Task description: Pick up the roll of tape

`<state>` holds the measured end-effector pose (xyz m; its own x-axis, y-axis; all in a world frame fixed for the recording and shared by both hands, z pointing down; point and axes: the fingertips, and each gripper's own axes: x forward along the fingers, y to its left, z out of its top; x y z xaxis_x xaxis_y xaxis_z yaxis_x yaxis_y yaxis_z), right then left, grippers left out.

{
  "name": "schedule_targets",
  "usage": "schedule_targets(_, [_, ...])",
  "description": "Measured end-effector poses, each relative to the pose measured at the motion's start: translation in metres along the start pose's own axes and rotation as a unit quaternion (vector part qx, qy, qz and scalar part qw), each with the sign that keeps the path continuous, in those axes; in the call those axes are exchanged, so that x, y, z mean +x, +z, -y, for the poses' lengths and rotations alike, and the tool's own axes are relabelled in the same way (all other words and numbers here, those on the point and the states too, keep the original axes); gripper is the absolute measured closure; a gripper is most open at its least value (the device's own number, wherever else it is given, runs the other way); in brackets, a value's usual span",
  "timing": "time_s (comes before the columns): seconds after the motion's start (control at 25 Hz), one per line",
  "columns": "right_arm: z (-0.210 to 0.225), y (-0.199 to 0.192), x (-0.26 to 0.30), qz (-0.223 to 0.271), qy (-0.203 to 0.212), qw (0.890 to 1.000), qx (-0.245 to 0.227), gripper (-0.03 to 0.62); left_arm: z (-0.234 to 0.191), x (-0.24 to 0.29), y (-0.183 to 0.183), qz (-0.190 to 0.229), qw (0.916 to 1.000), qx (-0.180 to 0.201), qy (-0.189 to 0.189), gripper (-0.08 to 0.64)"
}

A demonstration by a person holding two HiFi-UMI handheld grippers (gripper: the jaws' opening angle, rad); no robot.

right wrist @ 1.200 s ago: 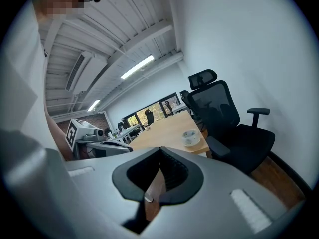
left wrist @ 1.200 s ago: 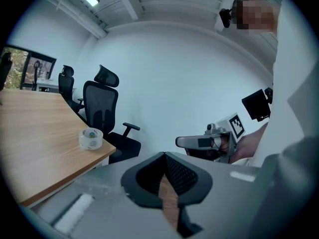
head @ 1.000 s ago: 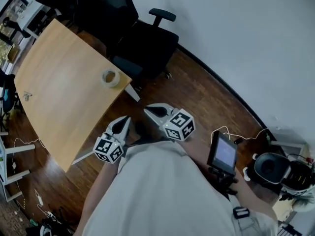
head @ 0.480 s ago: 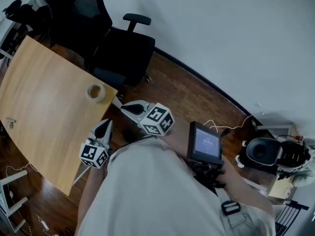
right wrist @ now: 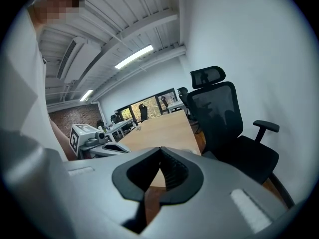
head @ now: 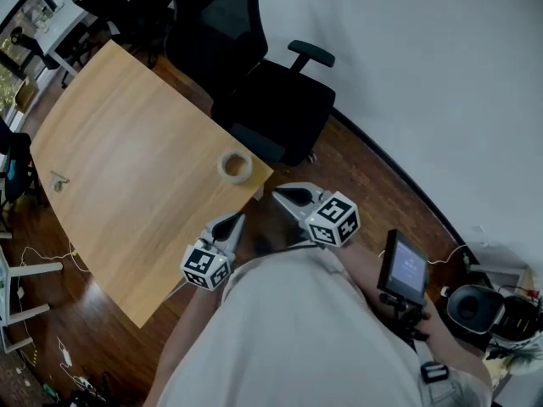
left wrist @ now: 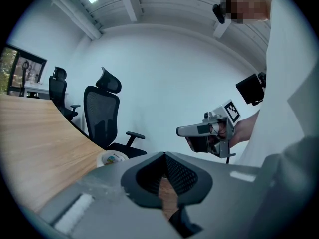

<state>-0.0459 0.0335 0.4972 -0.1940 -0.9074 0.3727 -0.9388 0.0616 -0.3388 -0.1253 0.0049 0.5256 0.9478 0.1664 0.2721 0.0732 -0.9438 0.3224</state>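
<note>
A whitish roll of tape (head: 235, 166) lies flat on the wooden table (head: 127, 168), close to its near right corner. In the left gripper view the roll of tape (left wrist: 111, 159) shows just past the jaws, to the left. My left gripper (head: 238, 217) hovers at the table's edge a short way before the roll, its jaws shut with nothing in them. My right gripper (head: 277, 195) is off the table, right of the corner, above the floor. Its jaws meet at the tip, empty. Each gripper sees the other: right gripper (left wrist: 192, 131), left gripper (right wrist: 94, 143).
A black office chair (head: 271, 100) stands beyond the table's corner, against the white wall. A small object (head: 58, 179) lies far left on the table. A screen on a mount (head: 405, 270) sits at the person's right side. More chairs and desks stand at the far left.
Both grippers have moved forward toward the table's corner, and the left one now sits closer to the roll of tape. Both stay shut and empty.
</note>
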Motion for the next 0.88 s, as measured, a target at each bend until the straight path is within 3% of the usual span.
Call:
schedule_targets(0.4, [0.031,0.008,0.044,-0.030,0.039,0.999,-0.018,0.584,-0.042,0.017,0.004,-0.015,0.9990,-0.015,0.040,0.554])
schedule_targets(0.88, [0.091,0.010,0.086,-0.065,0.100,0.993,-0.010,0.584,-0.084,0.067,-0.004,-0.126,0.9886,0.014,0.081,0.554])
